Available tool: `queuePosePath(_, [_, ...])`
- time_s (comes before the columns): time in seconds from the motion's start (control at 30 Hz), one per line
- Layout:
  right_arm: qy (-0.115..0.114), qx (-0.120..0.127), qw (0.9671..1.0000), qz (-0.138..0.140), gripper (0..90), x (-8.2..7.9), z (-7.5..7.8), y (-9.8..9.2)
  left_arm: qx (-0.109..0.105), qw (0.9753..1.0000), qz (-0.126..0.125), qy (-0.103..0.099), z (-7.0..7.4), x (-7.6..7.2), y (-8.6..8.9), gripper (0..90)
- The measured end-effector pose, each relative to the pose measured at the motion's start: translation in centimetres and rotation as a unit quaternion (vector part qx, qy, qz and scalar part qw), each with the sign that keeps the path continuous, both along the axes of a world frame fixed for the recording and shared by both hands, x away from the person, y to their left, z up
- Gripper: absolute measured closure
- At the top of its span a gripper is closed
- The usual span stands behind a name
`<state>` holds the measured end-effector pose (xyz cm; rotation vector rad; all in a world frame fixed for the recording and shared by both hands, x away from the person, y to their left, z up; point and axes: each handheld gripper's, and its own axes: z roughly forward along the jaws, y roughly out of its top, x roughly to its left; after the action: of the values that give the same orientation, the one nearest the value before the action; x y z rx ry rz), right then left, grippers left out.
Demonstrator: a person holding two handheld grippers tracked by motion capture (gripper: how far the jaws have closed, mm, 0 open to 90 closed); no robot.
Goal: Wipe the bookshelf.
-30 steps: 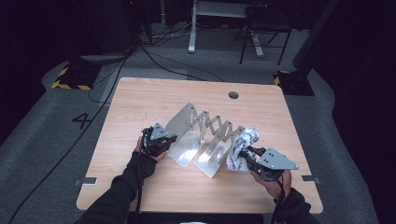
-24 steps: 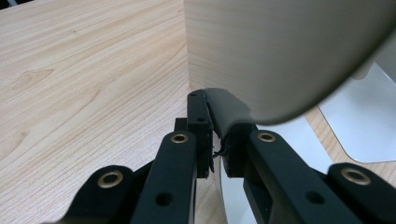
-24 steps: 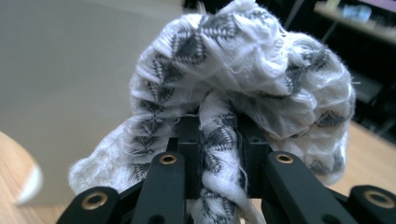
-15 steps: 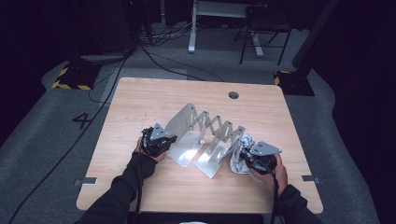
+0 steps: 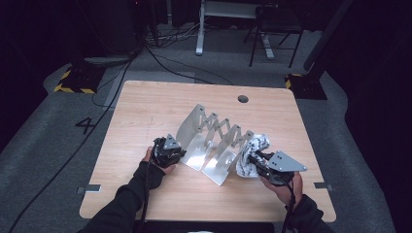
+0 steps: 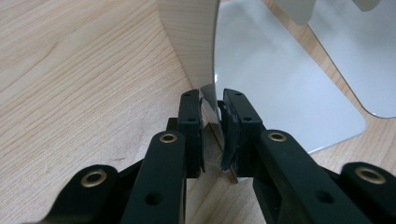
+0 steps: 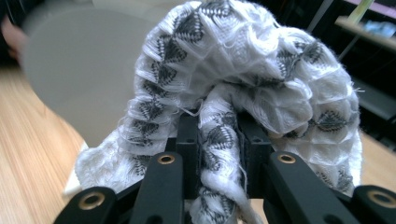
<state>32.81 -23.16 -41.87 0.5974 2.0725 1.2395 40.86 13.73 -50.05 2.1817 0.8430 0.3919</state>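
1. We see a metal accordion rack (image 5: pixel 214 141) standing on the wooden tabletop (image 5: pixel 145 107), running from about the middle toward the near edge, its plates fanned apart and joined by zigzag links.

2. Our left gripper (image 5: pixel 166 151) sits near the near-left part of the tabletop, just beside the rack's left end. In the left gripper view the left gripper (image 6: pixel 212 128) has both jaws pressed onto the thin edge of the rack's end plate (image 6: pixel 196 42) — clenched on the metal, the plate upright between the pads.

3. Our right gripper (image 5: pixel 260 164) is toward the near-right corner, at the rack's right end. It grips a white cloth with a dark diamond pattern (image 5: pixel 252 153).

4. In the right gripper view the right gripper (image 7: pixel 217 140) is closed on a twisted fold of the cloth (image 7: pixel 233 70), which bunches up above the jaws — lifted, as far as we can tell, with its lower end close to the tabletop.

5. The cloth lies against the rack's rightmost plate (image 5: pixel 228 162); whether it sits between plates we cannot tell.
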Motion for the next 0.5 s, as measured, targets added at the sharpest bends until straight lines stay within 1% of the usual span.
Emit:
queuePosePath(0.03, [-0.006, 0.001, 1.0, 0.001, 74.1, -0.1, 0.3, 0.1, 0.002, 1.0, 0.002, -0.001, 0.0, 0.0, 0.0, 79.1])
queuePosePath(0.07, [-0.007, 0.0, 1.0, 0.0, 74.2, -0.2, 0.3, 0.2, 0.003, 1.0, 0.001, 0.001, 0.0, 0.1, 0.0, 79.3])
queuePosePath(0.1, [-0.008, -0.003, 1.0, -0.003, 74.2, -0.1, 0.3, 0.2, 0.0, 1.0, 0.001, 0.006, 0.0, 0.2, 0.0, 79.5])
queuePosePath(0.13, [-0.008, -0.003, 0.9999, -0.007, 74.3, 0.0, 0.3, 0.2, 0.003, 1.0, 0.003, 0.005, 0.0, 0.2, 0.0, 79.8])
queuePosePath(0.17, [-0.004, -0.002, 0.9999, -0.011, 74.2, 0.2, 0.2, 0.1, 0.001, 0.9999, 0.004, 0.009, 0.0, 0.3, 0.0, 80.3])
queuePosePath(0.2, [0.001, -0.004, 0.9999, -0.016, 74.3, 0.5, 0.0, 0.0, 0.001, 0.9999, 0.006, 0.009, 0.0, 0.4, 0.1, 80.8])
queuePosePath(0.23, [0.001, -0.004, 0.9999, -0.016, 74.3, 0.5, 0.0, 0.0, 0.001, 0.9999, 0.006, 0.009, 0.0, 0.4, 0.1, 81.4])
queuePosePath(0.27, [0.019, -0.008, 0.9993, -0.03, 74.3, 1.1, -0.6, -0.3, 0.0, 0.9999, 0.006, 0.009, 0.0, 0.5, 0.2, 81.7])
queuePosePath(0.3, [0.032, -0.009, 0.9989, -0.034, 74.2, 1.4, -0.9, -0.4, 0.0, 0.9999, 0.007, 0.012, 0.0, 0.6, 0.4, 82.0])
queuePosePath(0.33, [0.044, -0.011, 0.9984, -0.033, 74.2, 1.6, -1.3, -0.3, 0.0, 0.9999, 0.007, 0.01, 0.0, 0.6, 0.4, 82.2])
queuePosePath(0.37, [0.054, -0.017, 0.998, -0.03, 74.2, 1.7, -1.8, -0.1, 0.0, 0.9999, 0.007, 0.013, 0.0, 0.6, 0.4, 82.2])
queuePosePath(0.4, [0.06, -0.03, 0.9975, -0.023, 74.2, 1.7, -2.2, 0.2, 0.0, 0.9999, 0.006, 0.013, 0.0, 0.6, 0.5, 82.2])
queuePosePath(0.47, [0.073, -0.055, 0.9958, -0.007, 74.2, 1.4, -3.1, 0.9, 0.0, 0.9999, 0.006, 0.013, 0.0, 0.7, 0.5, 82.2])
queuePosePath(0.5, [0.083, -0.063, 0.9946, 0.002, 74.2, 1.4, -3.4, 1.2, 0.001, 0.9999, 0.005, 0.011, 0.0, 0.7, 0.5, 82.3])
